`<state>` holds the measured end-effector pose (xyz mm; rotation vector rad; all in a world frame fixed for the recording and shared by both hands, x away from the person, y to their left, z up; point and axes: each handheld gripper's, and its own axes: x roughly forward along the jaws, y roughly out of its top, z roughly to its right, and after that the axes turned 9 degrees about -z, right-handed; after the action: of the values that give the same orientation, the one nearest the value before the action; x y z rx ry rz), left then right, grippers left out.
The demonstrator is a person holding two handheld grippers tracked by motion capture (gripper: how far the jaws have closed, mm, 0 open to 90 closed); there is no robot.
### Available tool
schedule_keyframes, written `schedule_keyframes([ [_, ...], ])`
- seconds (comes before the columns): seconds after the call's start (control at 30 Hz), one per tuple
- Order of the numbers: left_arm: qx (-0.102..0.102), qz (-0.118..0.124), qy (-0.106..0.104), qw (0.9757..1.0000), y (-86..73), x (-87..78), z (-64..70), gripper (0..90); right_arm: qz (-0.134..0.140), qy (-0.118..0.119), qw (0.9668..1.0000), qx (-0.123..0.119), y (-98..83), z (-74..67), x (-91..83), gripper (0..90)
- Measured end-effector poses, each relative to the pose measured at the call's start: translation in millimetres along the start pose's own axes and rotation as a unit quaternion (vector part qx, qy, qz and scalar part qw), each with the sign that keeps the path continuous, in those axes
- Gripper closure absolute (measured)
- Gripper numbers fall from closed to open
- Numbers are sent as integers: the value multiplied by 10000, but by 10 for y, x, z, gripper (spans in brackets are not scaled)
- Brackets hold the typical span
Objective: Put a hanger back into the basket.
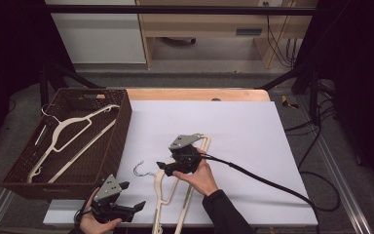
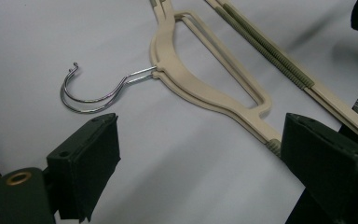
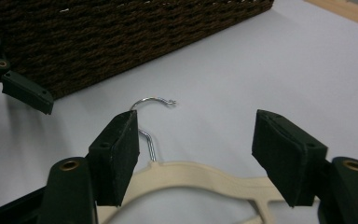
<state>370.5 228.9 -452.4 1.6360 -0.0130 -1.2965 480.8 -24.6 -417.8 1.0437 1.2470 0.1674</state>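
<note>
cream plastic hangers (image 3: 191, 179) lay stacked between the right gripper (image 3: 205, 161)'s half-open, empty fingers; light, stiff, likely slippery, best gripped at the neck. left gripper (image 2: 205, 158) was wide open, empty.

Matt plastic, bright wire, woven basket

The hangers (image 2: 200, 88) on the white sheet (image 1: 253, 131) look like smooth cream plastic with a dull sheen, their bars carrying ribbed, rubbery olive-grey strips (image 2: 279, 65); their hooks (image 2: 93, 93) are thin, shiny metal wire. The sheet covering the bench (image 1: 195, 93) is smooth and matt, like paper or board, with pale wood showing at the far edge. The basket (image 3: 121, 37) is rough, dark brown wickerwork. The fingers (image 3: 116, 154) are matt black plastic faced with dull, rubbery pads.
</note>
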Motion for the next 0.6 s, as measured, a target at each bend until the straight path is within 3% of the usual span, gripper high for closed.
schedule_keyframes([
  [0.17, -18, -70, -106, 9999, -12, 28, 3, 119, -126, 155, 9998, -15, 51, -31, 158, 389],
  [0.47, 53, -94, -54, 9999, -12, 36, -7, 120, -453, 262, 9984, -222, 100, -120, 445, 451],
  [0.6, 43, -121, -44, 9999, -15, 37, -8, 120, -522, 356, 9978, -199, 108, -139, 545, 477],
])
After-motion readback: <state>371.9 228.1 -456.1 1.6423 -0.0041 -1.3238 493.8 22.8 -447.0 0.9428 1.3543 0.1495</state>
